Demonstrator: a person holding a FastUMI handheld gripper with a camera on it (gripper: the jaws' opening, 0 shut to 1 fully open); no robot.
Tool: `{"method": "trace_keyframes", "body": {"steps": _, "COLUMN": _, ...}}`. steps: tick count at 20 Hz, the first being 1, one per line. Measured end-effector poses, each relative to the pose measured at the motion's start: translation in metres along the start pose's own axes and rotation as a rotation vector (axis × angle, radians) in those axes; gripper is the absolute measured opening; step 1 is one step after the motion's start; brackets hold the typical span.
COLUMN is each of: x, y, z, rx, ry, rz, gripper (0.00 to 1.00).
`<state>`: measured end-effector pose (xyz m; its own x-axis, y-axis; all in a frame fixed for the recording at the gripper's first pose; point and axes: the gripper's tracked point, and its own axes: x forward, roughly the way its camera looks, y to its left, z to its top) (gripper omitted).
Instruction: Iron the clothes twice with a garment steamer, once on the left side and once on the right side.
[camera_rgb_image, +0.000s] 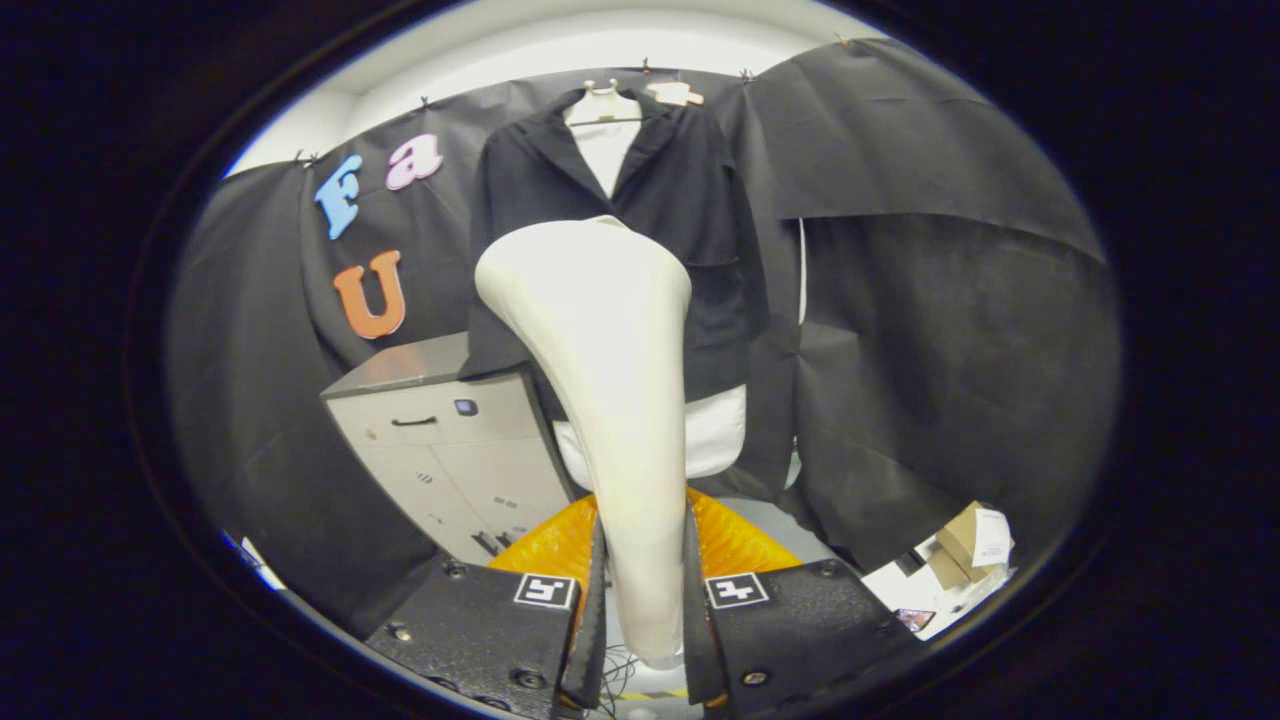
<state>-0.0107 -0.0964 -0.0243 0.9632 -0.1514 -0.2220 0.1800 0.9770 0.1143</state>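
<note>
A grey cabinet (440, 450) stands at the left against the booth's black cloth wall, its top dark and its front showing a drawer handle. Just right of it, an orange ridged thing (740, 540) lies low behind the fingers. The gripper (642, 600) has both fingers pressed on the narrow handle of the white steamer (600, 340), which rises between them and widens to a broad head tilted a little left. Beyond the head, the black jacket (690, 210) hangs on a hanger (603, 105) over a white shirt (605, 150), whose hem shows below the jacket. The steamer's head sits in front of the jacket's middle; whether it touches the cloth I cannot tell. Cardboard boxes (965, 545) lie on the floor at the far right.
</note>
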Motion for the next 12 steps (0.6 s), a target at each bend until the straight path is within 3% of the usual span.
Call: {"method": "trace_keyframes", "body": {"steps": 12, "x": -0.035, "y": 0.034, "z": -0.028, "rx": -0.082, "ry": -0.006, "rz": 0.064, "gripper": 0.34}}
